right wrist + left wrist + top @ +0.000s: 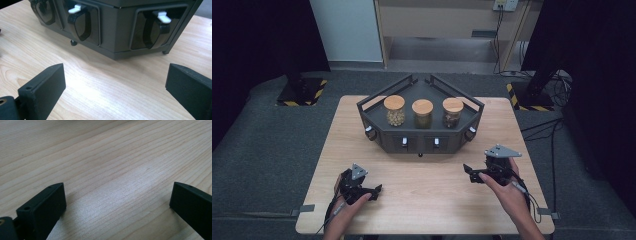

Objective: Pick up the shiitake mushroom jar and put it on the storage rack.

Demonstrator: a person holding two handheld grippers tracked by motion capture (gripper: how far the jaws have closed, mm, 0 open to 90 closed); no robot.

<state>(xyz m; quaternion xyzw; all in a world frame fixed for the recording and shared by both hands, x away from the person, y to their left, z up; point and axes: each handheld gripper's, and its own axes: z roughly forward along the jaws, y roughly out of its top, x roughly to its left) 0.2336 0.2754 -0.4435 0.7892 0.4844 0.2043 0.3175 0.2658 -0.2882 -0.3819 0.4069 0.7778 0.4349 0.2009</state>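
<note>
A dark angular rack stands at the back middle of the wooden table. On its top are three glass jars with wooden lids: left jar, middle jar, right jar. Knobs with white tips line the rack's front panels. My left gripper rests low over the table at the front left, open, with bare wood between its jaws. My right gripper is at the front right, open, and points at the rack's front.
Dark carpet surrounds the table. Cables run over the floor at the right. Two stand bases with yellow-black striped tape sit beyond the table's far corners. A small black foot holds the rack's underside off the table.
</note>
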